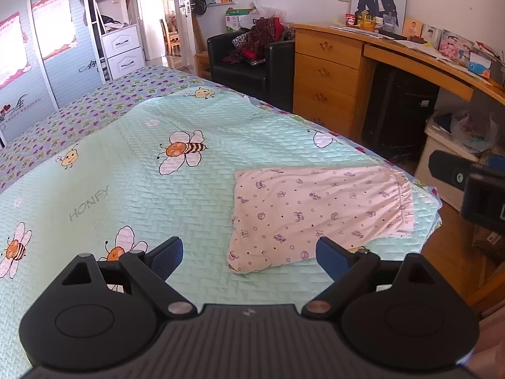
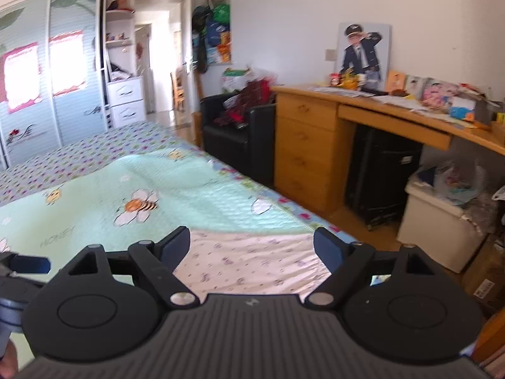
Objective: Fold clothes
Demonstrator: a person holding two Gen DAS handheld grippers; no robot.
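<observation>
Jaws spread wide and empty, the left hand-held gripper [image 1: 249, 254] hangs over a bed [image 1: 47, 123], its blue pads clear of any cloth. Just beyond its tips, toward 1 o'clock in the left wrist view, a folded pink garment [image 1: 318, 211] printed with small animals lies flat on a mint quilt [image 1: 126, 164] patterned with bees and the word HONEY, near the bed's right edge. The right hand-held gripper [image 2: 252, 246], likewise wide open and holding nothing, sits above the same garment [image 2: 252, 262], which fills the gap between its fingers in the blurred right wrist view. Part of that gripper shows at 3 o'clock in the left view. Farther off, at 1 o'clock, a wooden surface [image 1: 410, 53] with drawers carries papers, photos and a framed portrait. A black armchair [image 1: 249, 63] heaped with red plaid clothing stands at 12 o'clock, and a sliding-door wardrobe [image 1: 47, 47] closes the room at 10 o'clock.
</observation>
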